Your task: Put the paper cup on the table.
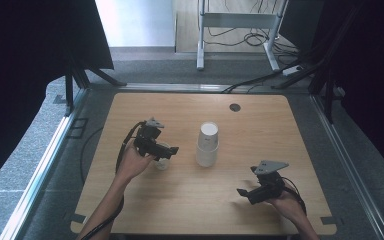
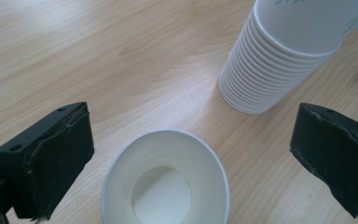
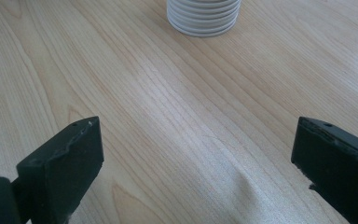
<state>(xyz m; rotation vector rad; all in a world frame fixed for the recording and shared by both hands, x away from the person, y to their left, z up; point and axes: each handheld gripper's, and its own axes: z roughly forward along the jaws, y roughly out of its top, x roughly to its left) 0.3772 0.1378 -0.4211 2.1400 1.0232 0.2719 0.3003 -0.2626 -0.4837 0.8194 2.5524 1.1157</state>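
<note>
Left gripper view: your left gripper [image 2: 191, 158] hangs over a single white paper cup [image 2: 165, 179], upright and empty on the wooden table [image 2: 98, 60], jaws spread wide on either side without touching it. Just beyond stands one stack of cups [image 2: 279, 60], upside down, rims nested. Your right gripper [image 3: 196, 177] hovers with jaws spread, holding nothing, well apart from the stack.
</note>
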